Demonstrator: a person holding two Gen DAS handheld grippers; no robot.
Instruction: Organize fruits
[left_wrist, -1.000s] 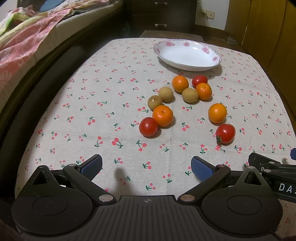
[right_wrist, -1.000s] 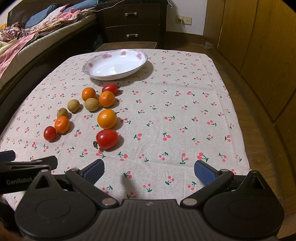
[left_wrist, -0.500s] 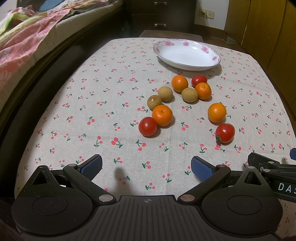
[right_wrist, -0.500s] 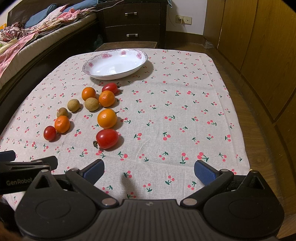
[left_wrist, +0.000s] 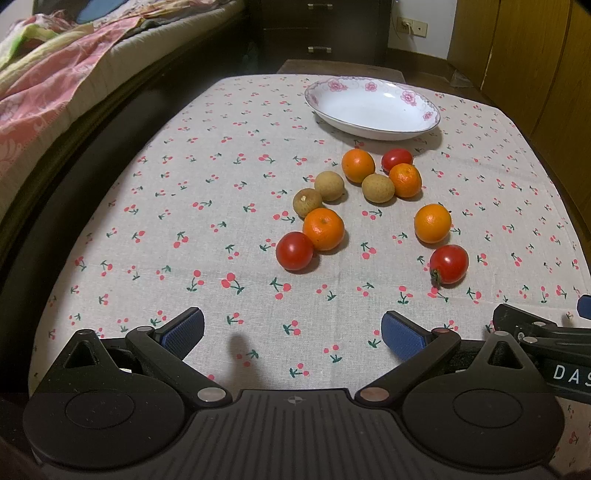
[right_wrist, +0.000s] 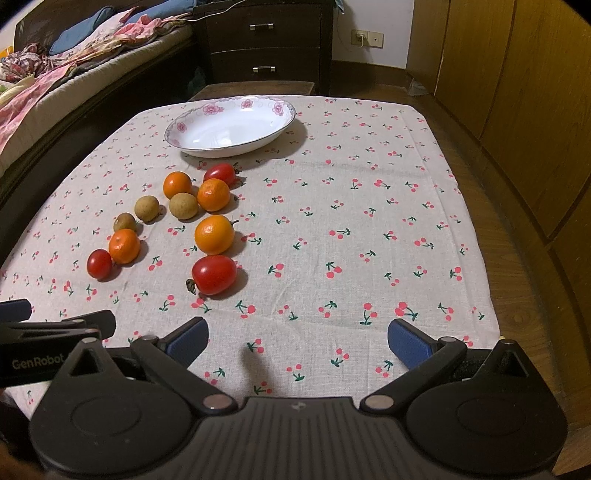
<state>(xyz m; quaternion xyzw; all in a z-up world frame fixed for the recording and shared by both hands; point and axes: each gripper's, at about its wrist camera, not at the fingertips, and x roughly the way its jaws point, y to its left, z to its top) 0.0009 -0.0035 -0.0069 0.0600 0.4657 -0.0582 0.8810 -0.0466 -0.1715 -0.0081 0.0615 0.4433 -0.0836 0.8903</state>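
Barely any change vs 1 s ago: my left claw (left_wrist: 291, 332) & right claw (right_wrist: 297, 339) both wide, empty; fruit ahead untouched, bowl (left_wrist: 428, 127) beyond has 0.

Bowl (left_wrist: 373, 110) at table's (left_wrist: 184, 184) far side; fruits (left_wrist: 325, 229) clustered on table just before it.

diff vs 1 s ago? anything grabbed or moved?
Nothing grabbed or moved. Left gripper and right gripper stay open and empty over the near tablecloth. The left view shifted only very slightly. Fruits and the empty dish are unchanged.
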